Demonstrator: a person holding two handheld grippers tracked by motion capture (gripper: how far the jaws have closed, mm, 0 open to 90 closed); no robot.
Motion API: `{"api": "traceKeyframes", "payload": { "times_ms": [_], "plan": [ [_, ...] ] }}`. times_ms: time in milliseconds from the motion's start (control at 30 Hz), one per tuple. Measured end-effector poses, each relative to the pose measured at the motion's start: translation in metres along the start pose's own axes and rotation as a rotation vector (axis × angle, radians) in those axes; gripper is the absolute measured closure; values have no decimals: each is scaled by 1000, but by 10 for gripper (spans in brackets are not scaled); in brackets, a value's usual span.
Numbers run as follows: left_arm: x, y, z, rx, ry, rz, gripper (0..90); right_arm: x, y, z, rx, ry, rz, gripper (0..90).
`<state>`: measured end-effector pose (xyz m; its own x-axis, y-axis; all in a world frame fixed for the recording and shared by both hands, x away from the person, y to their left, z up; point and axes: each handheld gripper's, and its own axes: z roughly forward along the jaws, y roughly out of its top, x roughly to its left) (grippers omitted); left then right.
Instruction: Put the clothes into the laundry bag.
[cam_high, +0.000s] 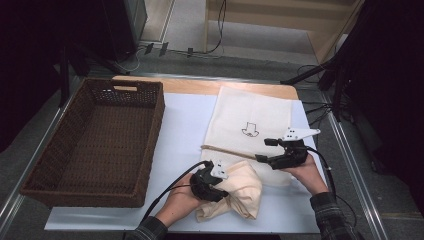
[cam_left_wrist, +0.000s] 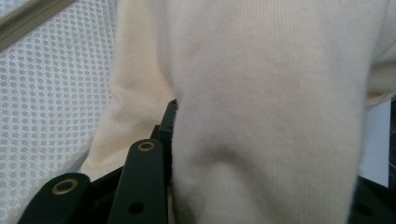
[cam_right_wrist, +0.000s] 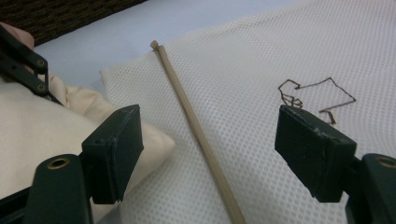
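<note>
A bundled cream knit garment (cam_high: 245, 192) lies at the front of the table, and my left gripper (cam_high: 222, 192) is shut on it. In the left gripper view the knit (cam_left_wrist: 261, 93) bulges between the jaws of the left gripper (cam_left_wrist: 266, 140). A white mesh bag (cam_high: 250, 112) lies flat behind it, with a tan zipper strip (cam_high: 227, 150) along its near edge. My right gripper (cam_high: 266, 150) hovers open just over the bag's near right part. In the right gripper view the zipper strip (cam_right_wrist: 196, 126) runs between the jaws of the right gripper (cam_right_wrist: 212, 126), untouched, beside a brown stitched shirt mark (cam_right_wrist: 313, 95).
A deep brown wicker basket (cam_high: 90, 197) takes up the left of the table, with nothing in it. A pale sheet (cam_high: 185, 130) covers the tabletop between basket and bag. Cables and dark stand legs (cam_high: 320, 75) lie on the floor beyond the far edge.
</note>
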<state>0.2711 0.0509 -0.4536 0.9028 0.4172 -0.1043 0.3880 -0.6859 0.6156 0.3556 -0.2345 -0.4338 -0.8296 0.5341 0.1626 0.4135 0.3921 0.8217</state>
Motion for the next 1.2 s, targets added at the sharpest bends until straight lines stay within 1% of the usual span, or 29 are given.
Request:
{"api": "traceKeyframes", "payload": {
  "times_ms": [133,333,433,533,600,767,900,1033,1133,1200],
  "plan": [
    [3,-1,0,-7,-17,-20,606,-3,6,10,-11,6,0,246],
    [4,-2,1,-4,-27,-8,599,-7,11,25,-8,2,-21,245],
    [5,-2,1,-8,-32,-10,596,-9,11,33,16,10,-35,255],
    [4,-3,1,-10,-29,-9,595,-11,9,41,65,3,-66,260],
    [4,-3,2,-12,-28,-10,595,-12,7,45,86,6,-68,264],
    [4,-3,2,-15,-24,-8,595,-16,4,51,115,-2,-78,278],
    [4,-3,2,-17,-32,-13,594,-18,1,56,133,1,-80,283],
    [5,-3,2,-15,-35,-13,593,-20,-2,60,150,-11,-89,310],
    [5,-3,2,-18,-34,-15,593,-22,-3,61,149,-22,-81,346],
    [5,-3,2,-18,-33,-15,593,-23,-3,61,150,-28,-70,354]
  ]
}}
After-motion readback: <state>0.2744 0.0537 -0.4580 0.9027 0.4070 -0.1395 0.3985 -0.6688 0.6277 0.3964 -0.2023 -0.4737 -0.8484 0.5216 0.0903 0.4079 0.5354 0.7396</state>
